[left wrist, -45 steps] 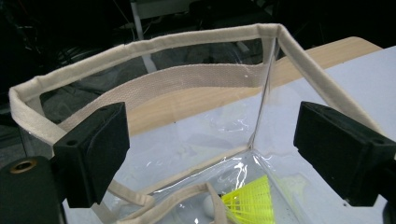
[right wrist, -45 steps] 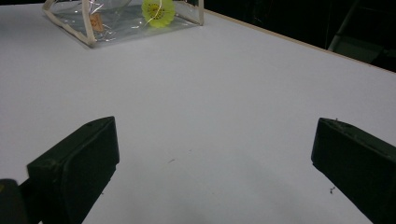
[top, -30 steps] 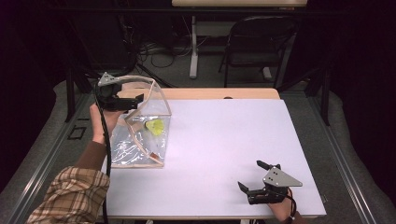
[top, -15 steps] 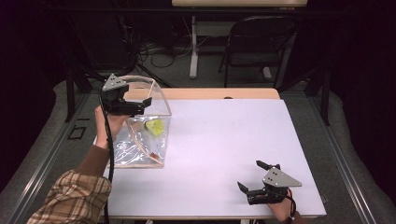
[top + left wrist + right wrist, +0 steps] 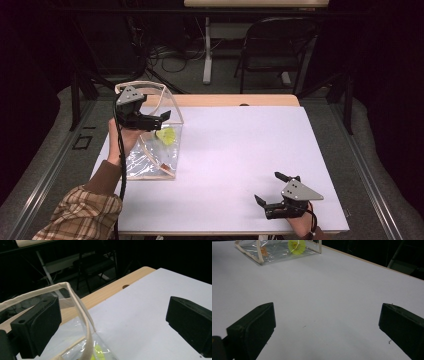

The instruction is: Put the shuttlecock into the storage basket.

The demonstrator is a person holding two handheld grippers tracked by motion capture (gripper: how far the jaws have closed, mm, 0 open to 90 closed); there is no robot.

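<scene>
A clear plastic bag (image 5: 150, 160) with a cream fabric rim stands on the white table (image 5: 240, 140) at the left. Inside it lie a yellow-green round item (image 5: 166, 135) and a small orange tag (image 5: 164, 165). My left gripper (image 5: 162, 120) hovers open over the bag's mouth. In the left gripper view the cream rim (image 5: 75, 297) runs up between the jaws of that gripper (image 5: 112, 322), with the yellow-green item (image 5: 98, 352) below. My right gripper (image 5: 267, 187) rests open near the table's front right, holding nothing. The right gripper view shows its jaws (image 5: 327, 327) wide apart, facing the bag (image 5: 277, 250) far off.
A strip of bare wood (image 5: 235, 100) runs along the table's far edge. Behind the table stand a folding chair (image 5: 275, 45) and cables on a dark floor. White tabletop stretches between the bag and my right gripper.
My left gripper has moved right and toward the near side, over the bag's mouth. The right gripper has stayed where it was.
</scene>
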